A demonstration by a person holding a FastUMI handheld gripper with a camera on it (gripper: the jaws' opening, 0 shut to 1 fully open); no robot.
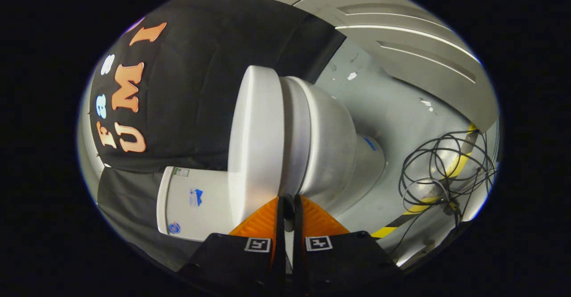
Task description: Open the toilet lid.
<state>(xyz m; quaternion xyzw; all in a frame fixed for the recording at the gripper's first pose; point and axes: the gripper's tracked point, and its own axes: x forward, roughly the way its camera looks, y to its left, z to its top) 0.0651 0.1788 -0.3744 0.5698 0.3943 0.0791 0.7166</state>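
1 tool point(286, 203) nearly closed at toilet lid point(254, 145) rim, grey floor point(392, 105), tangled cables point(441, 172)

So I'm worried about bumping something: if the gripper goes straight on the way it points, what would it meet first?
Most likely the front edge of the toilet lid, where it lies closed on the seat. The gripper has its fingers nearly together, the tips just short of that seam; depth is hard to judge.
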